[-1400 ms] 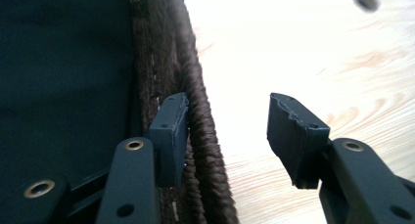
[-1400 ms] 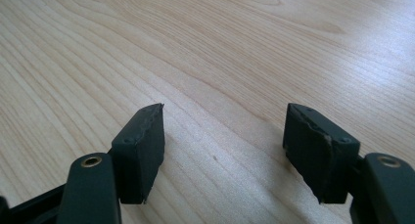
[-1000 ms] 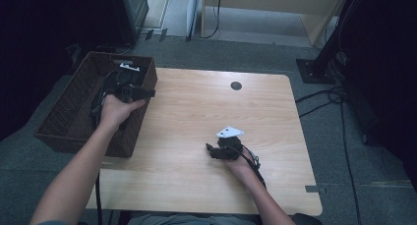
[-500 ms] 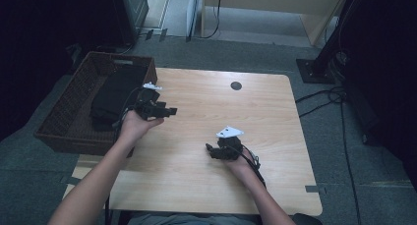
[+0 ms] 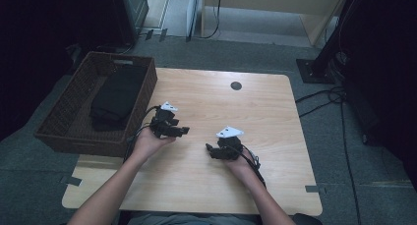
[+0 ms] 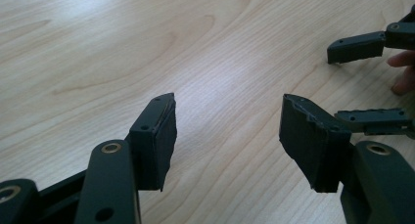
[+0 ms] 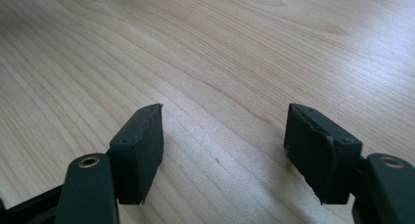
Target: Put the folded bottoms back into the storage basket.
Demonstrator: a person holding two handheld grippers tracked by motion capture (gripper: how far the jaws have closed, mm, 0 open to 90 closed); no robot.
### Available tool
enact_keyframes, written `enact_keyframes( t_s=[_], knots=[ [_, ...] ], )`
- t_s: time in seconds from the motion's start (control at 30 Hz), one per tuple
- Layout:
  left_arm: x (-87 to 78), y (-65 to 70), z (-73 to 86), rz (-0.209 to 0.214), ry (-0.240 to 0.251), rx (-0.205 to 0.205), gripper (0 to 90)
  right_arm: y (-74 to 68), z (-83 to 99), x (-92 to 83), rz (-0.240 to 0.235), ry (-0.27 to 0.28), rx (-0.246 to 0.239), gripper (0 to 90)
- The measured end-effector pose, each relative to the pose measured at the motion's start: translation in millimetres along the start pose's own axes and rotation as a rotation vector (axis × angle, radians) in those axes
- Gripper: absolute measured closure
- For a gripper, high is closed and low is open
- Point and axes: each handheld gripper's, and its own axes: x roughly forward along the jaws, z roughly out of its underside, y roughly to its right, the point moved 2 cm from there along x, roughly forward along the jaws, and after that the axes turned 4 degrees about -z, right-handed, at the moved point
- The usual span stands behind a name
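Note:
My left gripper point(image 5: 183, 131) hovers low over the light wooden table point(image 5: 221, 102), just right of the basket, with its jaws pointing right. In the left gripper view the left gripper point(image 6: 227, 131) is open with bare wood between its pads; its jaws have just been opening. My right gripper point(image 5: 209, 149) rests near the table's middle front with its jaws pointing left toward the other. In the right gripper view the right gripper point(image 7: 222, 141) is open and holds nothing. The right gripper's fingertips point(image 6: 357, 45) appear at the upper right of the left gripper view, beside a fingertip of the hand.
A dark wicker basket point(image 5: 64, 131) stands at the table's left edge with folded black cloth point(image 5: 115, 95) inside. A small black disc point(image 5: 236, 85) is set in the tabletop near the far edge. Cables lie on the floor at the right.
My left hand has come out from over the basket, moving right and down to the table near the right gripper. The right hand has stayed put.

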Motion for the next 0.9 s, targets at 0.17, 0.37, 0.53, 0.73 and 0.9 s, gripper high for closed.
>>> enact_keyframes(
  t_s=[0.17,0.37,0.53,0.73,0.9],
  knots=[
    [8.4,3.7,9.8,0.01,-0.004,0.005,38.4,-0.4,-0.4,0.5,0.0,0.001,0.003,30.6],
    [16.6,8.1,22.6,0.007,-0.011,0.025,38.2,-0.3,-0.4,0.4,0.0,-0.001,0.001,30.6],
    [23.8,9.2,31.0,-0.005,-0.002,0.067,37.2,-0.4,-0.4,0.4,0.0,-0.001,0.003,30.6],
    [26.1,11.2,35.8,-0.016,0.042,0.129,34.8,-0.6,-0.4,0.5,-0.001,-0.002,0.004,30.3],
    [28.6,12.1,43.7,-0.033,0.109,0.18,31.7,-2.3,0.0,0.5,-0.005,-0.009,0.001,25.7]
  ],
)
